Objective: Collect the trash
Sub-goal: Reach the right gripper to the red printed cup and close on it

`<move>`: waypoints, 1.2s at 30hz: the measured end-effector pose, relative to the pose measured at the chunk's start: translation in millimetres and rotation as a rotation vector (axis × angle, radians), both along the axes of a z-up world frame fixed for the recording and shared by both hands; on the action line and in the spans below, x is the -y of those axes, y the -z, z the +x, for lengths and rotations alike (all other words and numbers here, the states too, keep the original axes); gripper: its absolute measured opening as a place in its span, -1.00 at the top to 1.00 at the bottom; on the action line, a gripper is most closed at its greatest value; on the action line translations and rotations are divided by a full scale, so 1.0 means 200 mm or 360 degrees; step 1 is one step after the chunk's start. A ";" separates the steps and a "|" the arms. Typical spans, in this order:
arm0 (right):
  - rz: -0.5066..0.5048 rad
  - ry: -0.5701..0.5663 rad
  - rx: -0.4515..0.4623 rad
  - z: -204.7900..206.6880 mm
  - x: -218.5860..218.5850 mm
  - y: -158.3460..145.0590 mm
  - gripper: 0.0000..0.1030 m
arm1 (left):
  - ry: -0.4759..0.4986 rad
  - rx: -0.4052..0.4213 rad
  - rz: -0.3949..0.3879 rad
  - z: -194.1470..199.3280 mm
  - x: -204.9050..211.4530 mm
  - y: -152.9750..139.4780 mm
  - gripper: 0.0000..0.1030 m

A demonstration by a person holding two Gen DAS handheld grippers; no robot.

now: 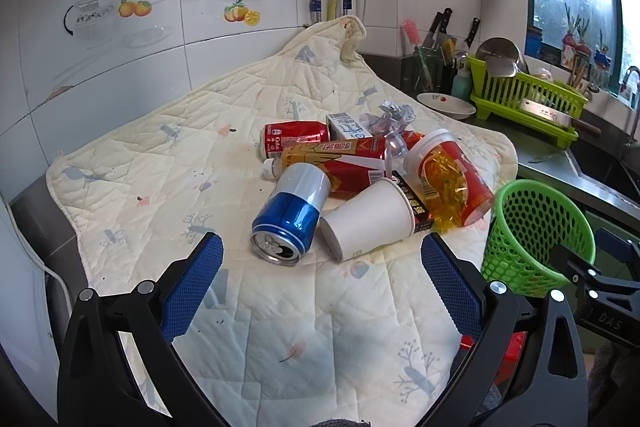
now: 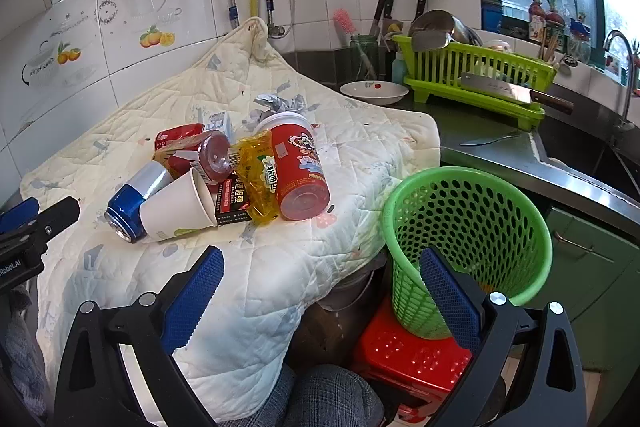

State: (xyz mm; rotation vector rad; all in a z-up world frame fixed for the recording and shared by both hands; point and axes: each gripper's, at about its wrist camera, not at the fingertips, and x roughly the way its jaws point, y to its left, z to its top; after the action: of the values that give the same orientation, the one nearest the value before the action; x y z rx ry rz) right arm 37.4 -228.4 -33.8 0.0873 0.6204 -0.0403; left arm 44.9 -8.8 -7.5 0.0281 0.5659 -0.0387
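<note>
So the trash is all heaped in one pile in the middle of a cream quilted cloth [image 1: 168,163] spread over the counter; nearest is a blue and silver can [image 1: 290,213] on its side, open top facing out, touching a white paper cup [image 1: 370,219] that's also tipped over; behind those there's a red and gold bottle [image 1: 340,161], a red cola can [image 1: 296,135], a small white carton [image 1: 346,125], some crumpled silver wrapper [image 1: 394,115], a black and red box [image 1: 416,199], a yellow crinkly packet [image 2: 258,175] and a big red tub [image 2: 298,165] lying over, all touching or overlapping; the green mesh basket [image 2: 468,243] sits off the right edge of the cloth, lower down, standing on a red stool [image 2: 412,359]; left gripper [image 1: 322,281] hangs just short of the blue can and the cup, jaws spread wide with nothing in them; right gripper [image 2: 322,291] is the same, wide and holding nothing, one blue finger over the cloth edge and the other in front of the basket wall; further back, a lime dish rack [image 2: 476,83], a white bowl [image 2: 374,93] and a cleaver [image 2: 504,91] by the window.
</note>
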 end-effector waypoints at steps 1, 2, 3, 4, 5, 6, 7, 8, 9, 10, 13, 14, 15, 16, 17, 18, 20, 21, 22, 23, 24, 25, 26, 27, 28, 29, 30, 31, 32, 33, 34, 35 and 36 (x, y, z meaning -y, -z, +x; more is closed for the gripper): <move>-0.0004 -0.0005 -0.0003 0.01 0.00 0.00 -0.85 | -0.0004 -0.0001 -0.0001 0.01 0.00 0.00 -0.90; -0.0005 -0.0011 -0.0004 0.03 0.01 0.00 -0.85 | -0.0007 -0.0003 0.0000 0.01 0.00 0.00 -0.90; -0.0002 -0.0021 -0.0005 0.04 0.01 0.00 -0.85 | -0.0011 -0.0005 0.0003 0.02 0.01 0.00 -0.90; 0.0000 -0.0027 -0.0004 0.05 0.01 0.00 -0.85 | -0.0017 -0.0010 0.0005 0.03 0.01 0.00 -0.90; -0.0001 -0.0037 -0.0004 0.06 0.02 0.00 -0.85 | -0.0024 -0.0017 0.0006 0.04 0.01 0.00 -0.90; -0.0002 -0.0045 -0.0005 0.08 0.02 0.00 -0.85 | -0.0030 -0.0026 0.0003 0.05 0.01 0.01 -0.90; -0.0002 -0.0058 -0.0010 0.09 0.02 0.00 -0.85 | -0.0034 -0.0036 -0.0003 0.06 0.01 0.01 -0.90; 0.0002 -0.0071 -0.0017 0.11 0.03 0.00 -0.84 | -0.0039 -0.0044 -0.0006 0.07 0.01 0.01 -0.90; 0.0014 -0.0088 -0.0022 0.13 0.03 0.00 -0.84 | -0.0042 -0.0048 -0.0005 0.08 0.01 0.01 -0.90; 0.0020 -0.0100 -0.0028 0.15 0.04 0.00 -0.83 | -0.0046 -0.0050 -0.0003 0.09 0.01 0.01 -0.90; 0.0045 -0.0146 -0.0044 0.21 0.06 0.00 -0.73 | -0.0056 -0.0064 0.0002 0.12 0.02 0.02 -0.90; 0.0054 -0.0160 -0.0054 0.24 0.07 0.00 -0.70 | -0.0061 -0.0067 0.0006 0.13 0.03 0.02 -0.90; 0.0061 -0.0172 -0.0065 0.26 0.08 0.00 -0.69 | -0.0065 -0.0069 0.0007 0.13 0.03 0.02 -0.90; 0.0067 -0.0183 -0.0071 0.28 0.08 0.00 -0.68 | -0.0069 -0.0073 0.0004 0.14 0.03 0.02 -0.90; 0.0075 -0.0200 -0.0075 0.31 0.09 0.00 -0.67 | -0.0071 -0.0079 -0.0001 0.16 0.03 0.02 -0.90; 0.0069 -0.0218 -0.0077 0.33 0.10 -0.01 -0.63 | -0.0073 -0.0084 -0.0003 0.16 0.03 0.02 -0.90; 0.0050 -0.0251 -0.0078 0.38 0.10 -0.02 -0.57 | -0.0081 -0.0094 0.0000 0.18 0.04 0.03 -0.90; 0.0047 -0.0271 -0.0083 0.41 0.11 -0.02 -0.54 | -0.0084 -0.0097 0.0000 0.19 0.04 0.03 -0.90; 0.0048 -0.0288 -0.0087 0.43 0.11 -0.02 -0.52 | -0.0085 -0.0101 -0.0003 0.20 0.04 0.04 -0.90; 0.0057 -0.0310 -0.0095 0.46 0.12 -0.02 -0.49 | -0.0086 -0.0109 -0.0005 0.21 0.04 0.04 -0.90; 0.0073 -0.0326 -0.0110 0.49 0.13 -0.02 -0.44 | -0.0087 -0.0115 -0.0003 0.22 0.04 0.04 -0.90; 0.0095 -0.0340 -0.0131 0.53 0.14 -0.02 -0.41 | -0.0087 -0.0119 -0.0001 0.22 0.05 0.05 -0.90; 0.0120 -0.0354 -0.0150 0.56 0.16 -0.02 -0.39 | -0.0087 -0.0119 0.0000 0.23 0.05 0.05 -0.90; 0.0150 -0.0374 -0.0169 0.59 0.17 -0.01 -0.35 | -0.0087 -0.0118 -0.0001 0.24 0.05 0.05 -0.90; 0.0163 -0.0387 -0.0183 0.62 0.18 -0.01 -0.31 | -0.0087 -0.0118 -0.0002 0.24 0.05 0.05 -0.90; 0.0174 -0.0406 -0.0199 0.66 0.18 -0.01 -0.31 | -0.0088 -0.0119 -0.0002 0.24 0.05 0.05 -0.90; 0.0182 -0.0426 -0.0216 0.70 0.18 0.00 -0.27 | -0.0088 -0.0120 -0.0002 0.25 0.05 0.05 -0.90; 0.0186 -0.0443 -0.0232 0.73 0.19 0.00 -0.21 | -0.0088 -0.0123 -0.0002 0.26 0.05 0.06 -0.90; 0.0191 -0.0463 -0.0247 0.76 0.18 0.01 -0.19 | -0.0091 -0.0127 0.0001 0.26 0.06 0.06 -0.90; 0.0205 -0.0481 -0.0264 0.80 0.19 0.02 -0.17 | -0.0094 -0.0134 0.0004 0.27 0.06 0.06 -0.90; 0.0212 -0.0487 -0.0277 0.82 0.19 0.03 -0.15 | -0.0095 -0.0138 0.0006 0.27 0.06 0.07 -0.90; 0.0221 -0.0506 -0.0299 0.86 0.19 0.04 -0.15 | -0.0097 -0.0142 0.0003 0.28 0.06 0.07 -0.90; 0.0232 -0.0523 -0.0314 0.88 0.19 0.05 -0.15 | -0.0100 -0.0147 -0.0001 0.29 0.06 0.08 -0.90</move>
State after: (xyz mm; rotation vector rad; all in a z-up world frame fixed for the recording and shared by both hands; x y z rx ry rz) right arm 214.2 -265.9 -44.8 0.1224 0.8279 0.3176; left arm 103.0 -20.7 -22.5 0.0081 0.6589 0.0212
